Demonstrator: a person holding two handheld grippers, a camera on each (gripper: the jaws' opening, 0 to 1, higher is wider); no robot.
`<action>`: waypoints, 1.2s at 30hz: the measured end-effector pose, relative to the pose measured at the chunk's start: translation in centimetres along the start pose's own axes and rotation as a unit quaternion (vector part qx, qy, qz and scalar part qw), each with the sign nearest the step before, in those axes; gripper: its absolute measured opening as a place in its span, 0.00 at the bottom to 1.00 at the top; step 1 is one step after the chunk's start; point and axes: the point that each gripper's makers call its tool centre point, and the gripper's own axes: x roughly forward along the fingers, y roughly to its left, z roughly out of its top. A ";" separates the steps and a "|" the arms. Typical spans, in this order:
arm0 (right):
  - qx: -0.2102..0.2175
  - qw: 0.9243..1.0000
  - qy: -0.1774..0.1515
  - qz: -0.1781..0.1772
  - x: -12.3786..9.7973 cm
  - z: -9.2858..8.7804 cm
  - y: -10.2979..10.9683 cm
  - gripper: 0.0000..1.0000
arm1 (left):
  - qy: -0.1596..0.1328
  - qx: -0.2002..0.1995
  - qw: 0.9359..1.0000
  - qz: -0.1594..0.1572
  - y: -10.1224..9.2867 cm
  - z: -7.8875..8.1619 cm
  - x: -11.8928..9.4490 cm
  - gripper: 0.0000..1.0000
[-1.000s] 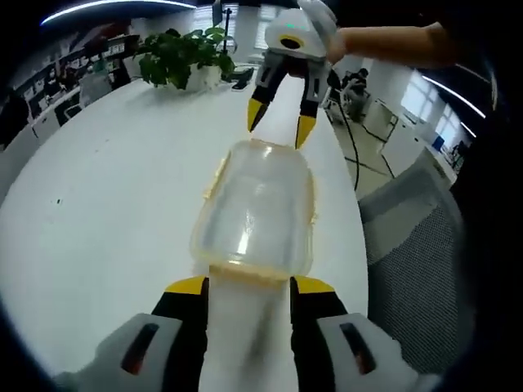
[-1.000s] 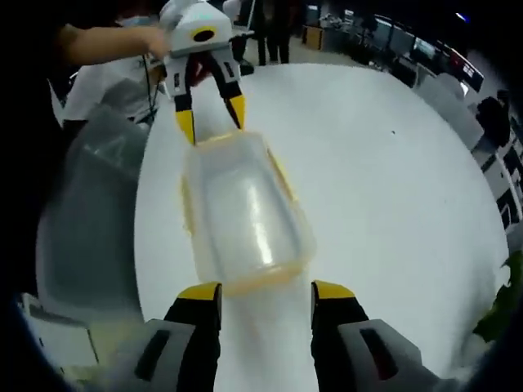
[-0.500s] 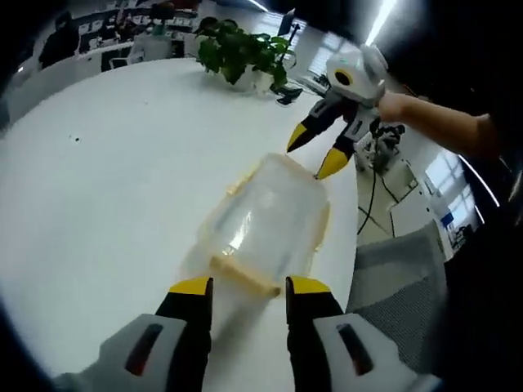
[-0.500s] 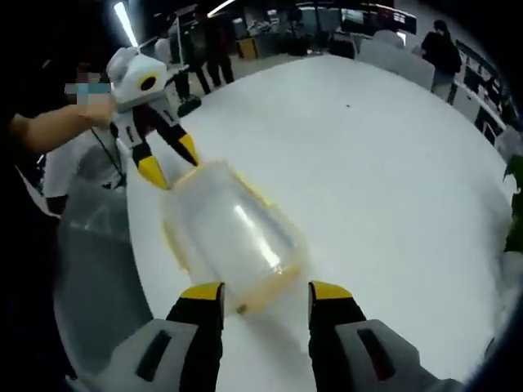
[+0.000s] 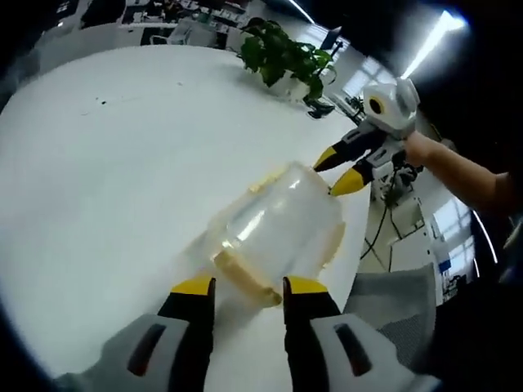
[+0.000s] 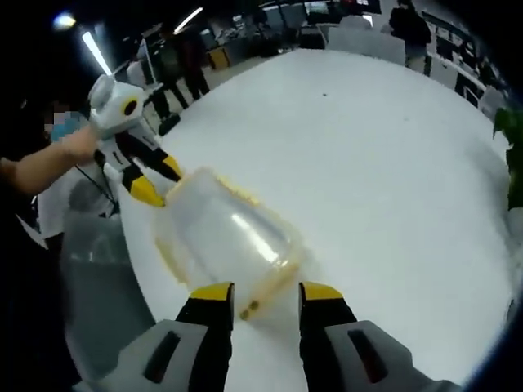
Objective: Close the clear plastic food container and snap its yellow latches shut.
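1. The left gripper (image 5: 243, 287) has its jaws a narrow way apart and holds nothing – the yellow tips sit at the near short end of the container (image 5: 274, 229), either side of the yellow latch (image 5: 245, 276) there, and whether they touch it I cannot tell
2. The right gripper (image 6: 260, 292) is the same at the opposite short end: jaws narrowly parted, empty, with a yellow latch (image 6: 263, 292) lying between its tips
3. Seen from the left gripper view, the right gripper (image 5: 346, 168) points its tips at the far end of the container; from the right gripper view the left gripper (image 6: 154, 181) does likewise
4. The container lies on the white table (image 5: 106, 171), close to the table's edge, lid apparently already on, its long axis running straight from one gripper to the other – each hand is nearest its own end latch
5. Both hands are held out level and angled down toward the table, facing each other along the container
6. My judgement: the next move is pressing the end latches down, and squeezing from both ends at once should keep the container from sliding
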 end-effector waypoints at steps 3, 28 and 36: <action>0.011 1.000 0.001 0.003 0.1 -0.1 0.0 0.29 | -0.001 -0.016 1.000 0.001 -0.2 0.1 0.2 0.30; 0.051 0.998 0.025 0.023 0.4 -0.9 1.1 0.22 | -0.020 -0.056 0.998 0.001 -0.4 0.1 0.4 0.22; 0.057 0.998 0.026 0.019 0.3 -0.9 1.3 0.22 | -0.025 -0.075 0.997 0.005 -0.3 0.3 0.5 0.20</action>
